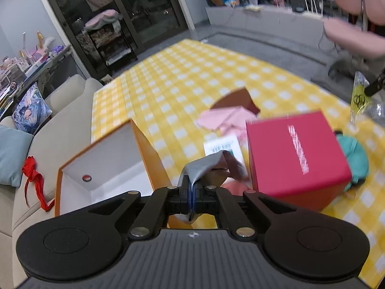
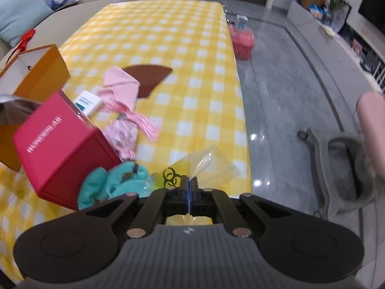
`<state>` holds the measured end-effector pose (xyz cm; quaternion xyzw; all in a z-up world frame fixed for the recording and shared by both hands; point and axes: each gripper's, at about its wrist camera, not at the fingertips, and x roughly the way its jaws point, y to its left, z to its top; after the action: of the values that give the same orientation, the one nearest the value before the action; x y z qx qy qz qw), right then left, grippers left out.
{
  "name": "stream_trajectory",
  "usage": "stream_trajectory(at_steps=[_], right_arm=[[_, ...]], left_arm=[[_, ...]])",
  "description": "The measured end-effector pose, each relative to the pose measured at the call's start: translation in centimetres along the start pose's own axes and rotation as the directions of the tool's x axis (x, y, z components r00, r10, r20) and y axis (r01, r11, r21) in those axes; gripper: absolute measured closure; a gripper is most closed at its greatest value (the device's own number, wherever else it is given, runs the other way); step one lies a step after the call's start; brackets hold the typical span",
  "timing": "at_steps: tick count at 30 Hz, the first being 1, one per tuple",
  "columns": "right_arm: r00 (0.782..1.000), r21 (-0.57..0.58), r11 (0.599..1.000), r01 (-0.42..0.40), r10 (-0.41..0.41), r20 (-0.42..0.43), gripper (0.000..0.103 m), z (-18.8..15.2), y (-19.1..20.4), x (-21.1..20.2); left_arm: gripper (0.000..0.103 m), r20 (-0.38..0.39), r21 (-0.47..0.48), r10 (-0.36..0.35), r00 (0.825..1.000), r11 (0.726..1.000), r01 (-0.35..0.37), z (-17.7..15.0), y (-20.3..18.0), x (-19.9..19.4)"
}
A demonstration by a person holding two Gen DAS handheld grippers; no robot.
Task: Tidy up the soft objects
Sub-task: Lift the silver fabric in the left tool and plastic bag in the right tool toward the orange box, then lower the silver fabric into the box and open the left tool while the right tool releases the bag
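Here the left gripper (image 1: 192,190) has its jaws pressed together on a grey sheet (image 1: 204,166), which rises from between the fingertips and folds over to the right, above the gap between the orange box (image 1: 144,151) and the red box (image 1: 298,154). The orange box stands open on the yellow checked tablecloth (image 1: 182,72), just left of the gripper, its white inside showing.

The right gripper (image 2: 189,187) is likewise closed, pinching a clear yellowish plastic bag (image 2: 207,166) with a black ring mark; the bag fans out ahead of the fingertips near the table's right edge. Just left of that gripper lies a teal cloth (image 2: 108,185), touching the red box's lower corner. Farther along the cloth sit a floral pink pouch (image 2: 122,137), a pink tasselled cloth (image 2: 120,84), a small white and teal box (image 2: 87,102) and a brown fan-shaped piece (image 2: 149,77), all well ahead of both grippers. A red ribbon (image 1: 33,180) lies on the beige sofa (image 1: 62,120) to the left.
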<state>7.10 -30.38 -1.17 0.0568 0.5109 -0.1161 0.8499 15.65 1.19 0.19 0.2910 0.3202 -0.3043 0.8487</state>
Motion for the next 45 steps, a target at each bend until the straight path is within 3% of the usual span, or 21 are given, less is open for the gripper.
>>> stream_trajectory(at_steps=[6, 10, 17, 25, 38, 45], right_arm=[[0.997, -0.076, 0.997, 0.01, -0.004, 0.078, 0.103, 3.5, 3.1, -4.2], [0.992, -0.141, 0.99, 0.009, 0.008, 0.123, 0.103, 6.0, 6.0, -6.4], [0.982, -0.245, 0.97, -0.007, 0.054, 0.183, 0.103, 10.4, 12.3, -8.8], [0.972, -0.347, 0.936, -0.062, 0.136, 0.193, 0.103, 13.3, 20.3, -8.5], [0.968, -0.457, 0.879, -0.133, 0.213, 0.129, 0.103, 13.4, 29.5, -5.0], [0.964, -0.506, 0.844, -0.177, 0.253, 0.083, 0.103, 13.6, 33.8, -2.6]], left_arm=[[0.102, 0.102, -0.102, -0.003, 0.995, 0.995, 0.013, 1.4, 3.0, -2.2], [0.102, 0.17, -0.162, 0.04, 0.985, 0.987, -0.012, 1.5, 5.2, -4.0], [0.102, 0.196, -0.293, 0.099, 0.976, 0.955, -0.039, 0.4, 10.0, -5.2], [0.102, 0.131, -0.382, 0.133, 0.982, 0.921, -0.074, -2.0, 14.3, -4.9], [0.102, -0.001, -0.459, 0.154, 0.988, 0.878, -0.137, -6.1, 17.9, -3.9], [0.102, -0.048, -0.453, 0.14, 0.989, 0.879, -0.146, -6.9, 18.2, -2.7]])
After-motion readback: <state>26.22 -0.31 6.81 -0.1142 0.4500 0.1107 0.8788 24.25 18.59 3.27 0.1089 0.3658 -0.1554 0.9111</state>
